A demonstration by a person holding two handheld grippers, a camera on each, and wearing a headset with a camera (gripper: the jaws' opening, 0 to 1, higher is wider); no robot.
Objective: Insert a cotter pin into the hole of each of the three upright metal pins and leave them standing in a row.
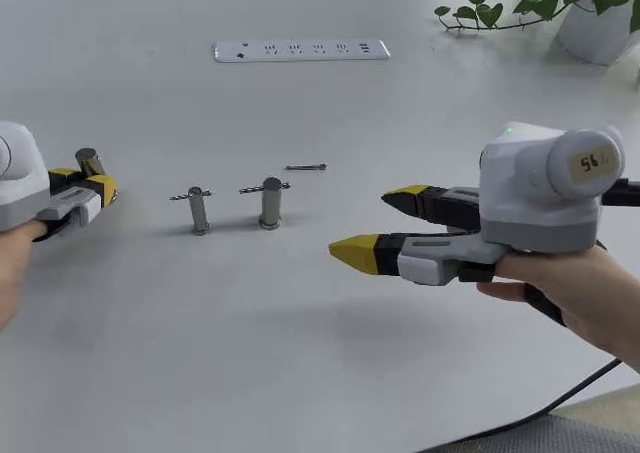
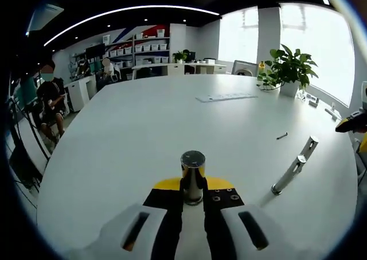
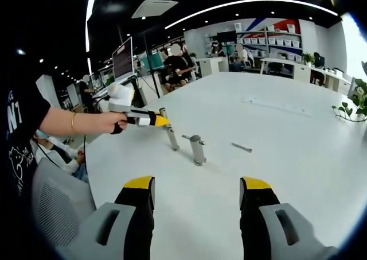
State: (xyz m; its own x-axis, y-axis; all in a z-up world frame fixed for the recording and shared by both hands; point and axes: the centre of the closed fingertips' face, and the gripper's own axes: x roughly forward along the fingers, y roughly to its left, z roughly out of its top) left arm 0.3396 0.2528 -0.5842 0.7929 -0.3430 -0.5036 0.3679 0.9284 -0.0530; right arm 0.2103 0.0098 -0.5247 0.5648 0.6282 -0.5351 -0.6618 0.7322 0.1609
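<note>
we see near counter (image 1: 300,363) open | left pin (image 1: 199,211), right pin (image 1: 270,203) block centre | cotter pin (image 1: 305,167) just behind | power strip (image 1: 300,50) far

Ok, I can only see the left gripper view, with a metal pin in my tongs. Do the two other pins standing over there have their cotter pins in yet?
Observer: Yes. The head view shows a cotter pin through the standing pin nearer your tongs, and another cotter pin through the further standing pin.
Operator: Cool! Are the other tongs holding anything?
Observer: No. The right tongs are open and empty, while the left tongs grip your pin.
</note>
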